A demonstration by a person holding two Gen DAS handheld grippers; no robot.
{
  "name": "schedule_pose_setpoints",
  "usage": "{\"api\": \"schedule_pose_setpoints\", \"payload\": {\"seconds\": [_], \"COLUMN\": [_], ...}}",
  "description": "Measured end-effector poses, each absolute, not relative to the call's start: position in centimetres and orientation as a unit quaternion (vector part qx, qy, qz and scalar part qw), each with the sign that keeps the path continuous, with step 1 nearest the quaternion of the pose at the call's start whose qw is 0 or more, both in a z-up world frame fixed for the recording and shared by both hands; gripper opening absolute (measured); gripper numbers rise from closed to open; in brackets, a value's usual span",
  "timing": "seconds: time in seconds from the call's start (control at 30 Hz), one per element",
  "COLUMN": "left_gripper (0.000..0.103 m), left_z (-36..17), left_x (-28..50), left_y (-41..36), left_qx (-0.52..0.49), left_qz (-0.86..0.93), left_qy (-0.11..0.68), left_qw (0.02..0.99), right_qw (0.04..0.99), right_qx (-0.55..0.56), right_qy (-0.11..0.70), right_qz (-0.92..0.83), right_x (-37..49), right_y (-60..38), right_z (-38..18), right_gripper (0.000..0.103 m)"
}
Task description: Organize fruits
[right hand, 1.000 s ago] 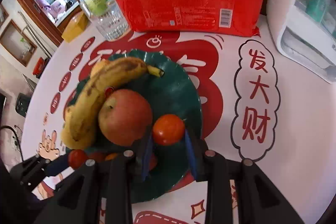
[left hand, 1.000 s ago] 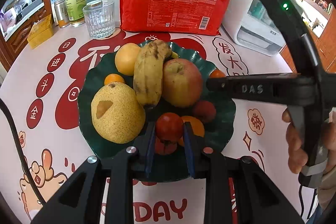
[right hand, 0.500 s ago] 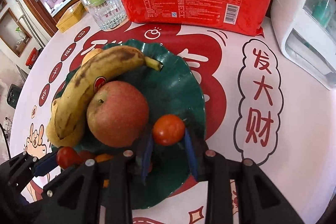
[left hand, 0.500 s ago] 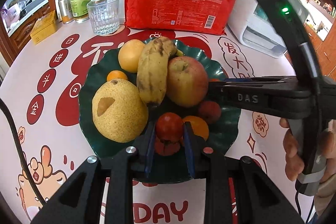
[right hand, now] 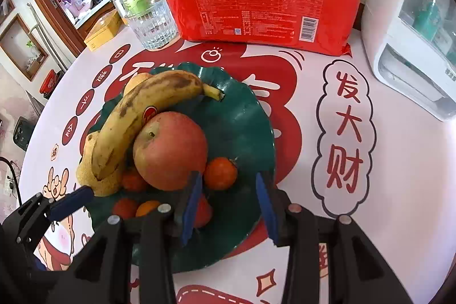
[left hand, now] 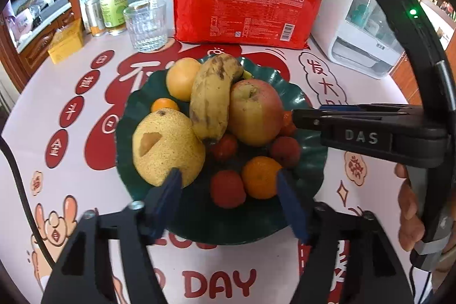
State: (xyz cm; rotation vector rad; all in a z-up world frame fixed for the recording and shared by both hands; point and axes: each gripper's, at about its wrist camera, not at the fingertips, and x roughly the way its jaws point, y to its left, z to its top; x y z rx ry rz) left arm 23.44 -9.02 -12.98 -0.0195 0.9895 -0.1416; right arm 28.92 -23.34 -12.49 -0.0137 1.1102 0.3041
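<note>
Both grippers hang over the near side of the green plate [left hand: 302, 100], which sits on a printed red-and-white table cover [left hand: 71, 150] and holds all the fruit. Left gripper [left hand: 228, 190]: its jaws have just been opening and now stand wide apart, gripping nothing; a red tomato [left hand: 228, 188] and a small orange [left hand: 260, 175] lie on the plate between the blue pads, touched by neither as far as I can tell. The left pad crosses in front of the lower edge of the speckled pear [left hand: 168, 150]. Right gripper [right hand: 229, 200]: its jaws have also just been opening and stand slightly apart; another tomato [right hand: 220, 173] sits loose on the plate just beyond the pad tips, clear of both pads, resting beside the apple [right hand: 171, 150]. In the left wrist view the right gripper enters from the right, held by a hand [left hand: 410, 207], with its tips next to the apple. Plate contents: a spotted banana [left hand: 212, 99] lies across the middle, leaning between the pear and the apple; a yellow-orange round fruit [left hand: 182, 79] sits at the far rim; a small mandarin [left hand: 165, 105] sits behind the pear; further small red fruits lie under and around the apple. Behind the plate, well apart from it: a red pack of paper cups [left hand: 250, 4], a drinking glass [left hand: 145, 26], a bottle [left hand: 114, 2] and a white appliance [left hand: 362, 16].
</note>
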Motion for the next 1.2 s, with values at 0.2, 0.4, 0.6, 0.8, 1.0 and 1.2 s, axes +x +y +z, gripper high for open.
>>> {"api": "schedule_pose_setpoints", "payload": {"seconds": [0.2,0.4,0.6,0.8,1.0,1.2], "left_gripper": [0.078,0.081,0.082,0.082,0.084,0.090], "left_z": [-12.5,-11.6,-11.0,-10.6,-10.0,-9.2], "left_x": [23.0,22.2,21.0,19.3,17.3,15.1], "left_y": [-8.5,-8.1,-7.5,-6.5,-5.2,-3.9], "left_qx": [-0.012,-0.005,-0.001,-0.003,-0.007,-0.008], "left_qz": [-0.064,-0.057,-0.051,-0.042,-0.032,-0.022], "left_qy": [0.477,0.473,0.473,0.474,0.474,0.478], "left_qw": [0.877,0.879,0.880,0.880,0.880,0.878], "right_qw": [0.842,0.844,0.846,0.847,0.850,0.858], "right_qx": [0.007,0.012,0.016,0.017,0.022,0.025], "right_qy": [0.521,0.518,0.515,0.514,0.509,0.498], "right_qz": [0.142,0.138,0.136,0.134,0.133,0.125], "right_x": [28.1,27.0,25.1,22.4,19.0,15.6], "right_y": [-24.1,-24.3,-24.3,-23.9,-23.3,-22.3], "right_z": [-11.9,-11.4,-11.0,-11.1,-10.8,-10.0], "right_gripper": [0.040,0.040,0.040,0.040,0.040,0.040]}}
